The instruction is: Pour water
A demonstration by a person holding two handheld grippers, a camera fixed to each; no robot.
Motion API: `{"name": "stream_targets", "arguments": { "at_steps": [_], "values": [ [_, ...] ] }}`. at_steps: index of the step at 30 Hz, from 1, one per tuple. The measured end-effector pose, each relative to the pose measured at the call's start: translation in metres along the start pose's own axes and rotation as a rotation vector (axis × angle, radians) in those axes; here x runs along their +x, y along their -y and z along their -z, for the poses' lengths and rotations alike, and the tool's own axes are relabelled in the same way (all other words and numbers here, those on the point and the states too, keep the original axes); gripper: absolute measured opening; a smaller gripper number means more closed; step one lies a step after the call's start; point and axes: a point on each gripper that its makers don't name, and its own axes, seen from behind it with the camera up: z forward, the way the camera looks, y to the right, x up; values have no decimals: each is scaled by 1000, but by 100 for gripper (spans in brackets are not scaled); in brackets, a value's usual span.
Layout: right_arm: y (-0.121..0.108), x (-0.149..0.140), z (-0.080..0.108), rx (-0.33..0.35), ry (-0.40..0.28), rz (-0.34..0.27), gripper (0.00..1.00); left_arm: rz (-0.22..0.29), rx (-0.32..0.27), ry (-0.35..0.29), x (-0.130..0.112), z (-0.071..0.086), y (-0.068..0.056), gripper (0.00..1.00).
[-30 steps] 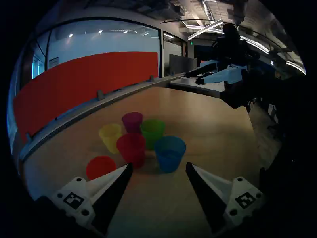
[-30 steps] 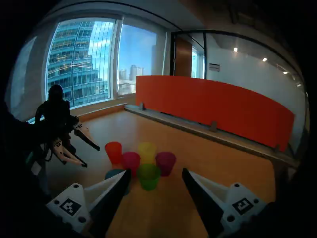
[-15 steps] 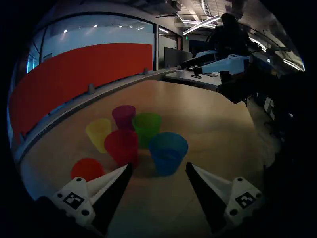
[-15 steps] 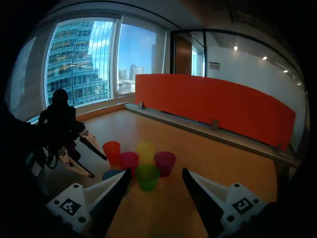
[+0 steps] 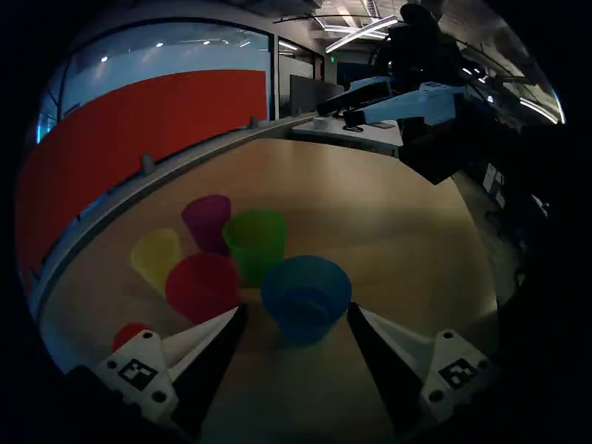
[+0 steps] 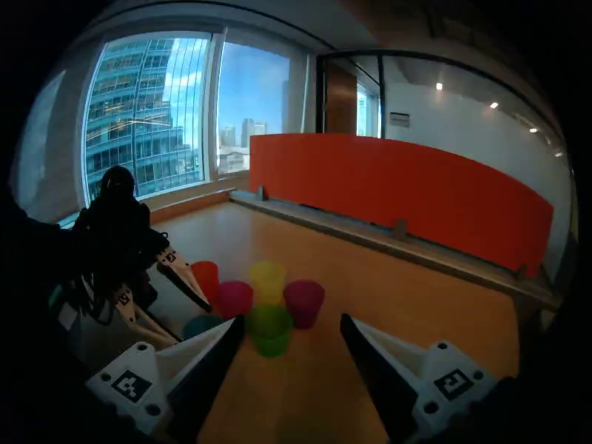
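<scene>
The left gripper [image 5: 296, 309] is held low over the round, pale wooden table [image 5: 385, 214], its two white fingers spread wide and pointing at a cluster of six translucent plastic cups. In the left gripper view, the blue plastic cup [image 5: 305, 296] is the nearest of the cluster and stands upright just ahead of the fingertips, its rim spanning almost the whole gap between them. Whether either finger touches it cannot be told. No water can be made out in it.

Behind the blue cup stand a green plastic cup [image 5: 255, 240] and a red plastic cup [image 5: 201, 285]. A purple plastic cup [image 5: 207, 220] and a yellow plastic cup [image 5: 155, 255] stand farther back. A small orange-red plastic cup [image 5: 129, 334] peeks out on the near left, beside the left finger. The cups stand close together.

In the right gripper view, the left gripper [image 6: 194, 325] slants down from the left, gripped by a dark, silhouetted person [image 6: 111, 222], and its fingertips flank the blue cup [image 6: 201, 324].

The right gripper [image 6: 291, 322] is also spread open and holds nothing. It faces the cluster from the opposite side, with the green cup [image 6: 269, 329] nearest, between its fingertips. In the left gripper view, the right gripper [image 5: 334, 115] is raised above the far edge of the table, its fingers roughly level and pointing left.

A long orange partition [image 6: 414, 185] runs along the table's edge.
</scene>
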Motion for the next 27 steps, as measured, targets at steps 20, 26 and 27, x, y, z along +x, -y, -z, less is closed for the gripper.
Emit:
{"name": "stream_targets", "arguments": {
  "at_steps": [20, 26, 27],
  "values": [
    [-8, -5, -2, -7, 6, -9, 99, -15, -22, 28, 6, -29, -7, 95],
    [-7, -3, -2, -5, 2, -9, 99, -14, -19, 37, 4, -30, -8, 89],
    [-7, -3, -2, -5, 2, -8, 100, -14, -18, 37, 4, -30, -8, 89]
  ]
}}
